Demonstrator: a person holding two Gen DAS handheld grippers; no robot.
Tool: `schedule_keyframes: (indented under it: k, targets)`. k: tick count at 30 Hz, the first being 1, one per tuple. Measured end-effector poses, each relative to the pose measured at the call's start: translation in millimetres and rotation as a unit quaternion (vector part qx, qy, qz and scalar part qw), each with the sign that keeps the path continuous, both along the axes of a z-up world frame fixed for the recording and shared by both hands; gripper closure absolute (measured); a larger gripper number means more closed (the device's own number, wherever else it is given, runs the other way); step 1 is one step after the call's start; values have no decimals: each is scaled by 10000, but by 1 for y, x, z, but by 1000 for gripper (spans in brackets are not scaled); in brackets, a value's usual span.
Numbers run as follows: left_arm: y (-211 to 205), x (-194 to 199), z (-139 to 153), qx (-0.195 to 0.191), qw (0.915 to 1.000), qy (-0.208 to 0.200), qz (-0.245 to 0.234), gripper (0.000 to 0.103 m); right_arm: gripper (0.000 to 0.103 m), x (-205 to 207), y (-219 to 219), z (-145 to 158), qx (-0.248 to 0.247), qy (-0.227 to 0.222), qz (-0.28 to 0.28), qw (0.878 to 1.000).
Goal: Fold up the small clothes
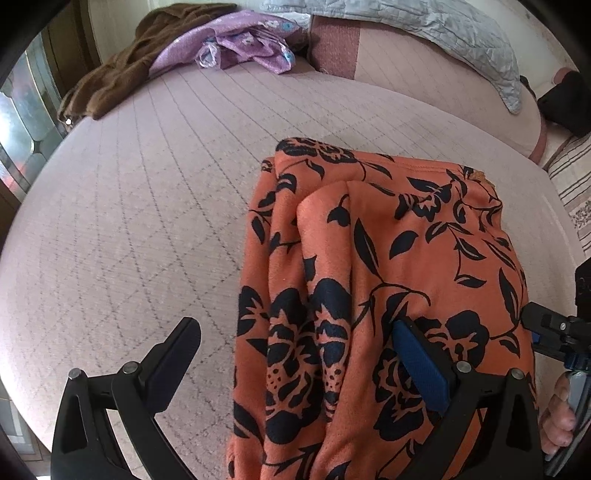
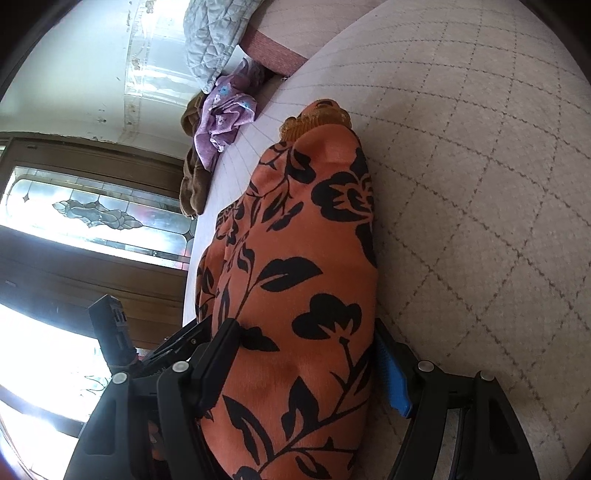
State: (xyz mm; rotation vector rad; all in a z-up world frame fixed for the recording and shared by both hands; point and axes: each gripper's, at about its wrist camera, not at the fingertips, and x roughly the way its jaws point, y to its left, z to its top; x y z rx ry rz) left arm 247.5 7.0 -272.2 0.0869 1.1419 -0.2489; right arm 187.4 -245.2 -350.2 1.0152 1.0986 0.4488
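An orange garment with black flowers (image 1: 399, 236) lies folded in a thick bundle on the pink quilted bed (image 1: 147, 221). My left gripper (image 1: 295, 354) hangs just above its near end with the jaws wide. One finger is over bare bed, and the blue-padded finger (image 1: 417, 362) is over the cloth. My right gripper (image 2: 304, 363), rolled on its side, has the bundle (image 2: 295, 258) filling its jaws, and both pads touch the cloth. In the left wrist view it shows at the garment's right edge (image 1: 554, 328), held by a person's hand (image 1: 559, 413).
At the far end of the bed lie a purple flowered cloth (image 1: 236, 44), a brown garment (image 1: 122, 74) and a grey quilted cover (image 1: 443, 33). A door with leaded glass (image 2: 92, 218) stands beyond the bed's left edge. Bare bed stretches left of the garment.
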Motion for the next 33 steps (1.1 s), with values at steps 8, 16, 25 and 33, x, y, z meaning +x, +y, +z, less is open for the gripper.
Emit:
schedule_keyframes:
  k: [8,16,25,33]
  targets:
    - [-1,10,-9,-25,10000,59,-68,0,31,4,9,3,-187,-112,29,9998]
    - [9,32,-27,-764,9939,785,-123,0,34,3,17,4,-319,-175,8,9993]
    - [10,26,-21,-1222,9887,773,-406,37,35,3,16,2,-300,-131,-18,9995]
    - [0,7,-4,-972,9936,425,-396,66,48,-3,25,20,-764,-450,-65,9960]
